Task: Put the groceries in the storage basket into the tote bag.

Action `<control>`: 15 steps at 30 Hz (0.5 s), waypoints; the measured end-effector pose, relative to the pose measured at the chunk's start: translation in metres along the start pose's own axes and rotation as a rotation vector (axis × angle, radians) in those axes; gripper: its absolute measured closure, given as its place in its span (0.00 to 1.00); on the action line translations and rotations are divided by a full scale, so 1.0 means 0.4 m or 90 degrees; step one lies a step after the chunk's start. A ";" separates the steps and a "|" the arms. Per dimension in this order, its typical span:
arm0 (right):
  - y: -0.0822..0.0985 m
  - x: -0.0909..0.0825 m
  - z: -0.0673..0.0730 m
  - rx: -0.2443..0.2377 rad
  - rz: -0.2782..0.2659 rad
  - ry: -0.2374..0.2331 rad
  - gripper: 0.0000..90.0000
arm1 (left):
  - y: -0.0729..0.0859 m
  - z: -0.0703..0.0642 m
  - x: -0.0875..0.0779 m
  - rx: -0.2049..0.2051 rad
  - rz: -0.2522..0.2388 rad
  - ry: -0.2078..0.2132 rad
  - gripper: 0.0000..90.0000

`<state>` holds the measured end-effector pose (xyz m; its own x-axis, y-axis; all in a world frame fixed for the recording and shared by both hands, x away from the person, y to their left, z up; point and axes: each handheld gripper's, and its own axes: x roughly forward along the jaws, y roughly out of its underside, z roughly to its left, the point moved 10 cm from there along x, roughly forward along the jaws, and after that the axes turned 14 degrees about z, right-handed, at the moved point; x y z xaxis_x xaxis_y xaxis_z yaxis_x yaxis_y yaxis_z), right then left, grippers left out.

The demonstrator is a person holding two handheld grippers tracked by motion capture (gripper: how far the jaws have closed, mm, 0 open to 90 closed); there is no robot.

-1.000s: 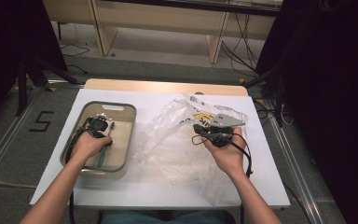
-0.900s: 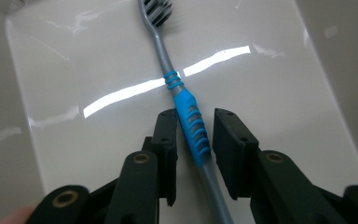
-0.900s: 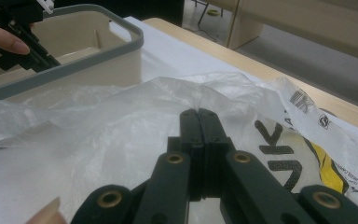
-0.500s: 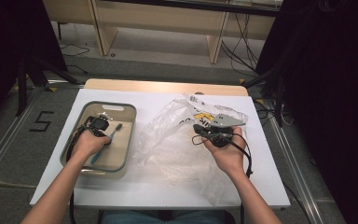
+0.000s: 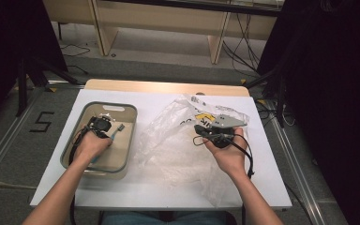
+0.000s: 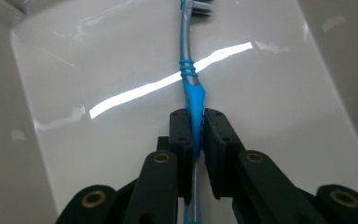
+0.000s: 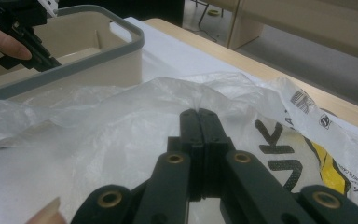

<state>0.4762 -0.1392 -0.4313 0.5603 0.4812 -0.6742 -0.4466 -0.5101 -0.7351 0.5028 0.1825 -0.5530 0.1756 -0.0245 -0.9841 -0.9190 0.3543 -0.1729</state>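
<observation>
Toothbrush (image 6: 192,95): blue-grey, lying in the bin (image 5: 122,161) at left, long axis running far from the left gripper (image 6: 195,133), head at far end. Its jaws, just closing, clamp the handle. Right gripper (image 7: 200,135): pinched shut on the plastic bag (image 5: 168,140) at right.

- The blue and grey plastic toothbrush (image 6: 193,95) between the left gripper's matt black fingers (image 6: 182,135) has a ribbed, rubbery-looking grip.
- The beige plastic tub (image 6: 98,70) beneath them is smooth and glossy.
- The thin clear plastic bag (image 7: 121,121) pinched by the right gripper's fingers (image 7: 209,133) looks crinkled.
- The white bench (image 5: 159,101) is matt.
</observation>
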 end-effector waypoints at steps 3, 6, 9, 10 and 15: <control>0.000 0.000 0.000 0.000 0.000 0.000 1.00 | 0.000 0.000 0.000 -0.005 0.000 0.002 0.91; 0.000 0.000 0.000 0.000 0.000 0.000 1.00 | 0.000 0.000 -0.001 -0.007 0.000 0.002 0.91; 0.000 0.000 0.000 0.000 -0.001 0.000 1.00 | 0.000 0.001 -0.004 -0.010 -0.001 0.004 0.91; 0.000 0.000 -0.001 0.000 -0.001 0.001 1.00 | 0.001 0.001 -0.004 -0.011 0.000 0.007 0.91; 0.000 0.001 -0.001 -0.001 0.000 0.001 1.00 | 0.001 0.001 -0.004 -0.011 0.000 0.009 0.91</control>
<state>0.4766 -0.1392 -0.4316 0.5612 0.4804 -0.6740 -0.4455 -0.5110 -0.7352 0.5024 0.1831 -0.5516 0.1704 -0.0371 -0.9847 -0.9250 0.3383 -0.1729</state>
